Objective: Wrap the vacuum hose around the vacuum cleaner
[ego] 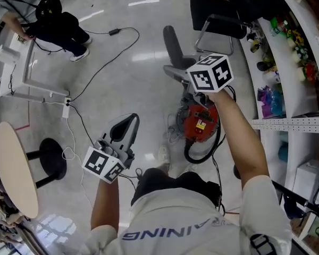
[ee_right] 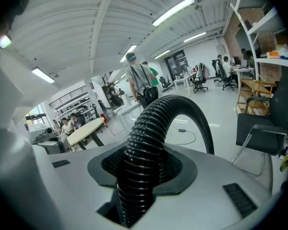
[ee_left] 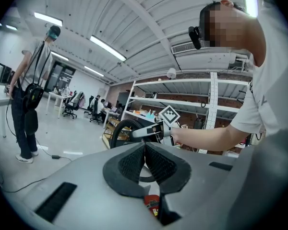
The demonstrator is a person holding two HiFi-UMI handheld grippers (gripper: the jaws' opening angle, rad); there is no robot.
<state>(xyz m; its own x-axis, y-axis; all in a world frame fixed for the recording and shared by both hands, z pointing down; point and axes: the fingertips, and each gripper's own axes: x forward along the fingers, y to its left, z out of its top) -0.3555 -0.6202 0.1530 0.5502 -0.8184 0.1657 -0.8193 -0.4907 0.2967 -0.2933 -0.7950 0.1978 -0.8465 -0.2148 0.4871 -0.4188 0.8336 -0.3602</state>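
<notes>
The red vacuum cleaner stands on the floor in front of the person's feet. Its black ribbed hose rises from my right gripper, and another stretch loops on the floor beside the cleaner. In the right gripper view the hose runs up between the jaws and arcs over to the right, with my right gripper shut on it. My left gripper hangs lower left of the cleaner, with nothing in it. In the left gripper view its pads meet, so the left gripper is shut. Beyond it show the hose and the cleaner.
A black chair stands behind the cleaner, and shelves with small items run along the right. A round table and a stool stand at left. A cable and a power strip lie on the floor. A person stands far left.
</notes>
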